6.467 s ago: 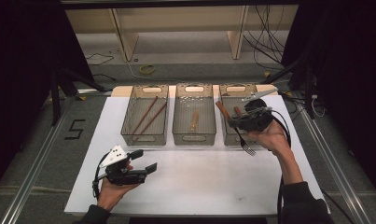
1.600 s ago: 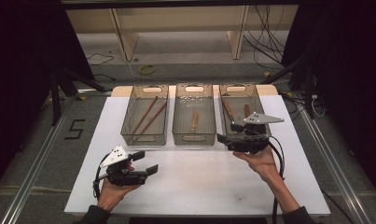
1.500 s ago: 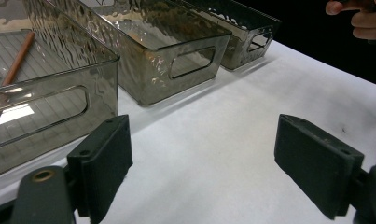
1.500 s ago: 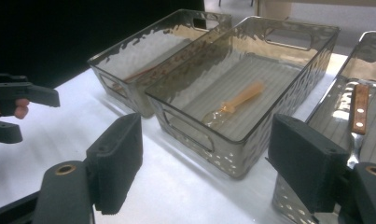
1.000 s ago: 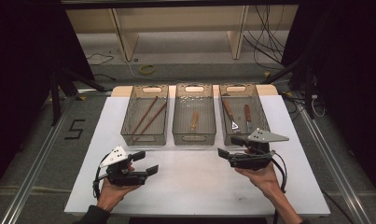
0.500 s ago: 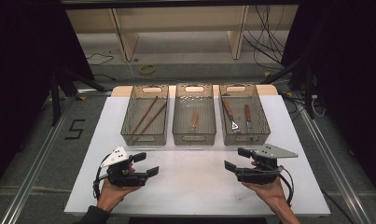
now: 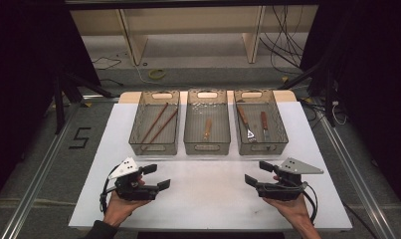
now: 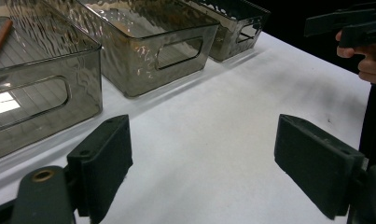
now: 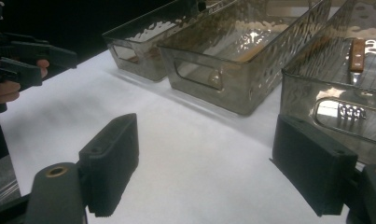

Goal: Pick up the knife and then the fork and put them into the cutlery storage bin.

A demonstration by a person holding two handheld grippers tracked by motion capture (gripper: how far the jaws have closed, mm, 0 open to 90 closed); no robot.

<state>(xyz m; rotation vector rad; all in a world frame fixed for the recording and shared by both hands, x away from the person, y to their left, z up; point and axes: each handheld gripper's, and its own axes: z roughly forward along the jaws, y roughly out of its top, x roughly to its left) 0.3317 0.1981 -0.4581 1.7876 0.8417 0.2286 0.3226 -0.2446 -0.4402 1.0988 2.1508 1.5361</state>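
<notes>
**So, both grippers parked and empty, cutlery already sorted by type**

Honestly your setup makes sense at a glance. You've got the left gripper (image 7: 155, 177) and the right gripper (image 7: 258, 173) low over the bare white table (image 7: 208, 199), each on your side of the row of bins, jaws spread wide with nothing between them. Both gripper views show it too: just white surface between the black pads (image 8: 101, 161).

The three smoky plastic bins sit side by side at the far edge, handle cut-outs facing you, which I'd guess is so you can reach straight in from the front. The sorting logic looks like one kind per bin:

- left bin (image 7: 154, 146): a pair of chopsticks (image 7: 158, 124), lying diagonally
- middle bin (image 7: 207, 145): one wooden-handled piece (image 7: 207, 129) (too small to tell what it is)
- right bin (image 7: 260, 145): a fork (image 7: 246, 123) and what looks like a knife (image 7: 264, 124), handles pointing away from you

Nothing loose lies on the table, so my read is the sort is done and your hands are at rest, apart from each other and from the bins so nothing gets bumped.
</notes>
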